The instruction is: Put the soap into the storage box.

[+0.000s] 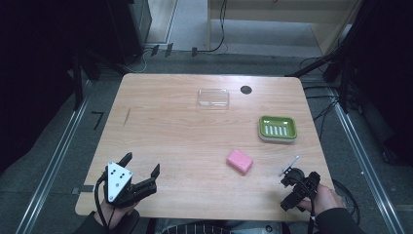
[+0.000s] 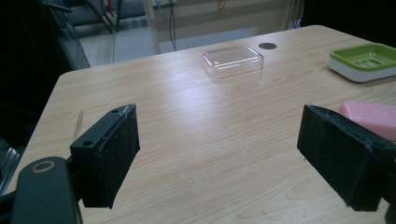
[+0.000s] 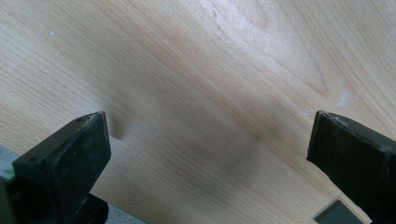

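Soap (image 1: 239, 161) | pink bar lying flat on the tabletop (image 1: 195, 136), just below and left of the green soap dish (image 1: 277, 128) | clear lid (image 1: 213, 97) well beyond the dish's left | left tool (image 1: 142, 171) wide open, holding nothing, far left of the dish | right tool (image 1: 291, 191) wide open, holding nothing, below the dish by the near edge
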`<action>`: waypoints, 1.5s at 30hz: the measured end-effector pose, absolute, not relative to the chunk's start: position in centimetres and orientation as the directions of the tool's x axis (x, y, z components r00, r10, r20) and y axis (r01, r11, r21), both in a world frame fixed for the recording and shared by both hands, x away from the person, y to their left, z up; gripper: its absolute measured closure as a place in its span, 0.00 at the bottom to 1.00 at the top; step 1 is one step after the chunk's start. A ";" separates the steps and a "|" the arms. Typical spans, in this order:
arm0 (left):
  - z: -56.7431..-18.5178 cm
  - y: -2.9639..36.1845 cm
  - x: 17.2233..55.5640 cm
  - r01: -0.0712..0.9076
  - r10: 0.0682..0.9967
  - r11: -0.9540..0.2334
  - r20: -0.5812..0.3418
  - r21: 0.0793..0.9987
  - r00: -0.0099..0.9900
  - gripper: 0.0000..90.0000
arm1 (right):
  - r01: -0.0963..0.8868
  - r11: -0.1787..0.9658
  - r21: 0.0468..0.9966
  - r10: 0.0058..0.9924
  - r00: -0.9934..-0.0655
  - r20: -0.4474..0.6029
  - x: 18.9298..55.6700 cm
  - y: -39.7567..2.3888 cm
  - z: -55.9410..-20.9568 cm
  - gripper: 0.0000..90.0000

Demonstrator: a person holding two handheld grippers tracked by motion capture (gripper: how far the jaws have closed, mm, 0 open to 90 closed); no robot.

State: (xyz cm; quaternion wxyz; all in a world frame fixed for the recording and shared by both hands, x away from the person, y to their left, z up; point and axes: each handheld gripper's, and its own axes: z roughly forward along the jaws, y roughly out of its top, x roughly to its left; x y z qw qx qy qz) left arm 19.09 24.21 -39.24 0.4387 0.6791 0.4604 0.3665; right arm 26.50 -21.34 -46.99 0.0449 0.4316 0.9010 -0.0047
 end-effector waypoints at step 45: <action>-39.3 24.2 19.1 0.305 0.945 -0.198 0.099 0.931 0.311 0.15 | 0.726 0.687 0.004 0.721 -0.682 -0.126 28.2 -18.2 -46.6 0.00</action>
